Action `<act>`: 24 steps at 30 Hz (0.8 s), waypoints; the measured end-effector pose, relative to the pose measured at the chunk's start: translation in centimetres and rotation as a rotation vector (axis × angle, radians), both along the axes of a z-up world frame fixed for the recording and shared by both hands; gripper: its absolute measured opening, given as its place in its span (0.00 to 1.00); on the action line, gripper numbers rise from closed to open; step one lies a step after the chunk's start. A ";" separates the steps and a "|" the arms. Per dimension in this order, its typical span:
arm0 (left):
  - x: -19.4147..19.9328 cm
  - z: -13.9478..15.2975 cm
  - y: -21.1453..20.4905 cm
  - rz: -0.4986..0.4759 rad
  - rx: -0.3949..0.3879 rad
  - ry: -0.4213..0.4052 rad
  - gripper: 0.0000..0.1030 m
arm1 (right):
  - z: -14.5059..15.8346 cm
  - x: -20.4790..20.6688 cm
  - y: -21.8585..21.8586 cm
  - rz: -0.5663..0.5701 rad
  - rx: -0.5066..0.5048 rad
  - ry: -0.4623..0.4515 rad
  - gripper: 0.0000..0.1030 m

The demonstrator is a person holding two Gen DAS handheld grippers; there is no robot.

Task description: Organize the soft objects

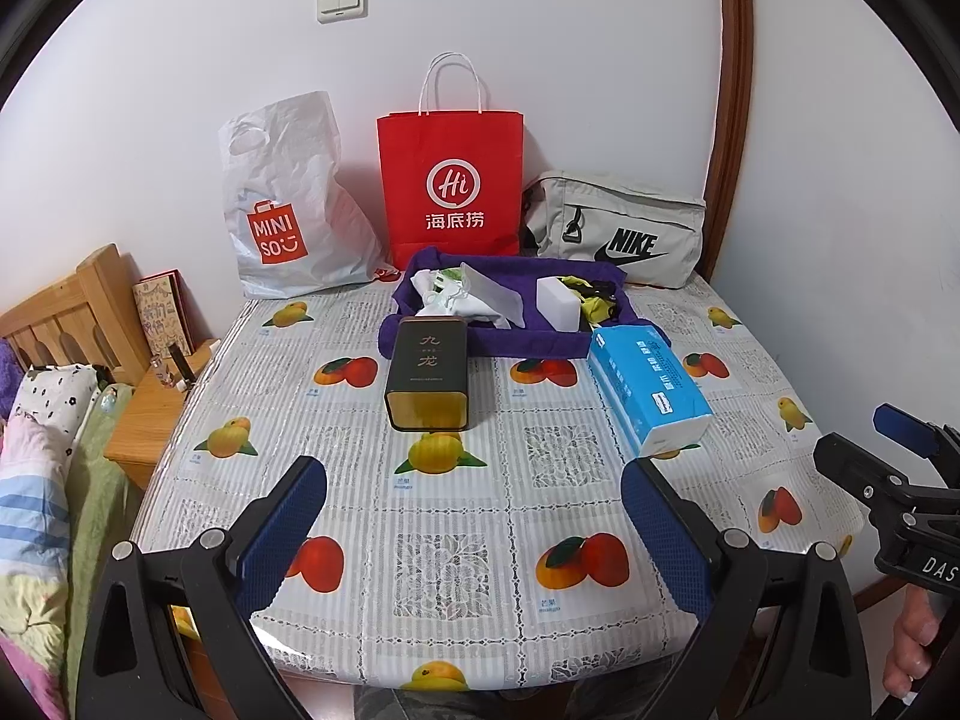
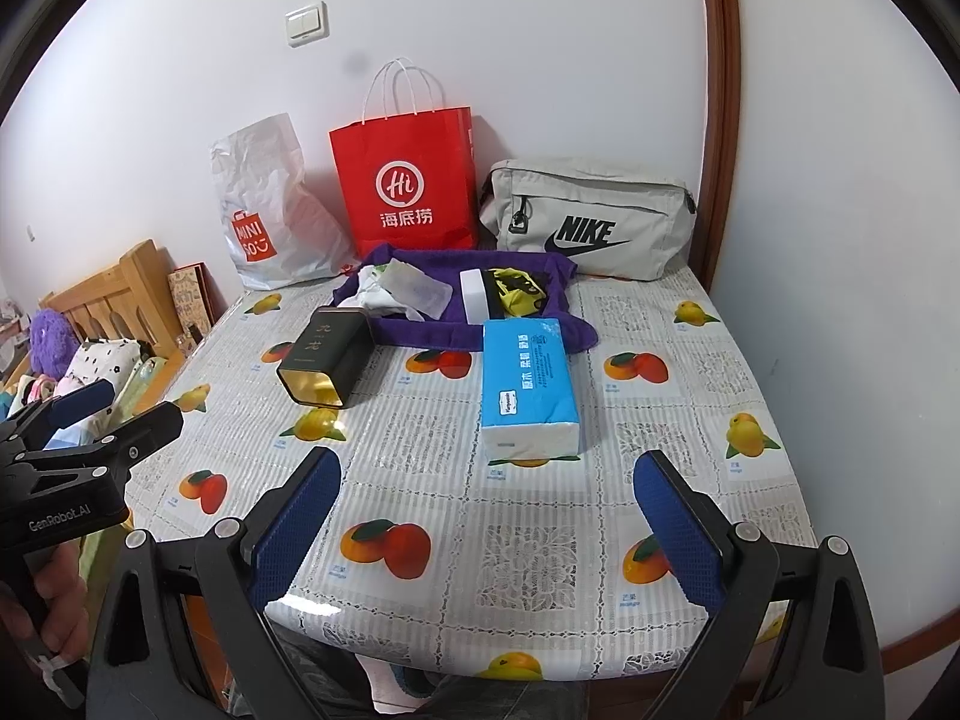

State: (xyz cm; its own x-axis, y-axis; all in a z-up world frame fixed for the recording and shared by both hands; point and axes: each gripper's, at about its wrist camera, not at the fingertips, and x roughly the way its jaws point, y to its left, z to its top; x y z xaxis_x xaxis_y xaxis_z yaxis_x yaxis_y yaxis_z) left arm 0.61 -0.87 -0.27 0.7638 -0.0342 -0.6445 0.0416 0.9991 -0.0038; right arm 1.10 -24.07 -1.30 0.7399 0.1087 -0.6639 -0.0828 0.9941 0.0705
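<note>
A purple fabric tray (image 1: 540, 343) (image 2: 420, 333) sits at the back of the table, holding white cloths (image 1: 444, 300) (image 2: 384, 294), a white sponge block (image 1: 558, 300) (image 2: 474, 294) and a yellow-black item (image 1: 597, 300) (image 2: 519, 291). A blue tissue pack (image 1: 645, 390) (image 2: 528, 384) lies in front of it on the right. A black tin (image 1: 427, 381) (image 2: 327, 357) lies on its side to the left. My left gripper (image 1: 474, 522) and my right gripper (image 2: 489, 510) are both open and empty above the table's near edge.
A white Miniso bag (image 1: 288, 210) (image 2: 264, 210), a red paper bag (image 1: 450, 180) (image 2: 408, 180) and a grey Nike bag (image 1: 618, 234) (image 2: 588, 216) stand against the back wall. A wooden bed frame (image 1: 72, 312) with bedding is at the left. The table (image 1: 456, 480) has a fruit-print cover.
</note>
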 end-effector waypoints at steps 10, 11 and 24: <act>0.0 0.1 0.0 0.000 -0.001 0.001 0.96 | 0.0 -0.1 0.0 0.000 0.000 0.000 0.94; 0.0 0.1 0.0 0.000 -0.001 0.001 0.96 | 0.0 -0.1 0.0 0.000 -0.001 -0.001 0.94; 0.0 0.2 0.0 0.002 -0.002 0.000 0.96 | 0.0 0.0 0.2 0.001 0.000 0.004 0.94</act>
State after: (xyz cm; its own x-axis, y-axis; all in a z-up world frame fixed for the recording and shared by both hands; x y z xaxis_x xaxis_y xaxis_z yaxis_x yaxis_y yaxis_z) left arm 0.57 -0.86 -0.12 0.7641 -0.0341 -0.6442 0.0400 0.9992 -0.0055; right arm 1.06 -23.90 -1.27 0.7373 0.1088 -0.6668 -0.0831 0.9941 0.0703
